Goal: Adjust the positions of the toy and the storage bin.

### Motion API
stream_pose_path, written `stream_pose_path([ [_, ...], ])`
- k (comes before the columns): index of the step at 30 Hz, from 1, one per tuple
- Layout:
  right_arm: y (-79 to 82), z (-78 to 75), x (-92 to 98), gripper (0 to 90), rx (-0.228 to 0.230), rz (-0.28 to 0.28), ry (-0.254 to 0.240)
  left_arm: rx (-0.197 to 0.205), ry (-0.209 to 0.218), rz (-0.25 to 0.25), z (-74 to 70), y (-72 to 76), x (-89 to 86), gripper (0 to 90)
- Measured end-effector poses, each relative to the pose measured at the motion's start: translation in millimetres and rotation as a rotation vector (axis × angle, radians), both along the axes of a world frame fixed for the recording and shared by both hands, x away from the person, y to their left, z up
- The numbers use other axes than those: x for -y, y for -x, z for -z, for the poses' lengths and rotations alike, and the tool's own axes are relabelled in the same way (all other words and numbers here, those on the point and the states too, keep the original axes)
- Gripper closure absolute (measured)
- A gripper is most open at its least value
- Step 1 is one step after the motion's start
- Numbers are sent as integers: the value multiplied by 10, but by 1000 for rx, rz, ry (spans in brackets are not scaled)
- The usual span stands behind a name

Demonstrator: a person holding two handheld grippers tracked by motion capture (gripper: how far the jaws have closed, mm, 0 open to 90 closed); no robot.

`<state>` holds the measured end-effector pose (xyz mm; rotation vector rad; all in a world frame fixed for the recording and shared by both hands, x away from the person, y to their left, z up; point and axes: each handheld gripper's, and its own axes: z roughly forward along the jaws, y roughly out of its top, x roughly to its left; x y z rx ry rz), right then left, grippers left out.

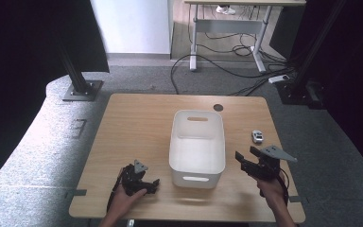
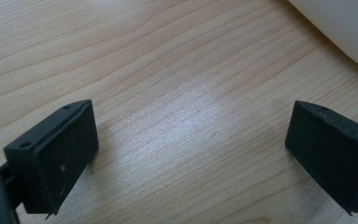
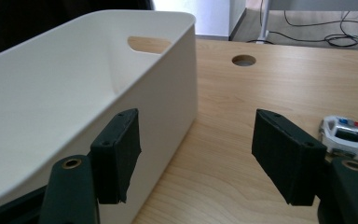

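A white plastic bin [image 1: 197, 144] with handle slots stands in the middle of the wooden table [image 1: 137, 118]; its wall [image 3: 65, 107] rises just left of my right gripper. A small white toy car [image 1: 257, 136] lies on the table right of the bin, and again beyond my right jaw as the toy car [image 3: 344, 134]. My right gripper [image 1: 246, 156] hovers near the bin's right front corner, open and empty; its jaws [image 3: 196, 156] stand wide over bare wood. My left gripper [image 1: 147, 181] rests low at the table's front left, open, with bare wood between its jaws [image 2: 191, 149].
A round cable hole [image 1: 218, 107] sits near the table's far edge. The bin's corner [image 2: 340, 28] lies at the upper right of the left gripper view. Beyond the table are carpet, black frame posts [image 1: 75, 71], a desk and floor cables [image 1: 246, 52].
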<state>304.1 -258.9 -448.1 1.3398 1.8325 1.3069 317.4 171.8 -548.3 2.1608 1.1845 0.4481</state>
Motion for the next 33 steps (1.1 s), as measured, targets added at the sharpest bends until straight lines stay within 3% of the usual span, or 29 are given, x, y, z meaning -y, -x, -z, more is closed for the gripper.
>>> stream_pose_path([
  [20,36,296,331,305,-79,94,70,0,-1,3,0,1,-4,25],
  [33,-6,371,409,301,-99,119,76,0,-1,4,0,1,-5,24],
])
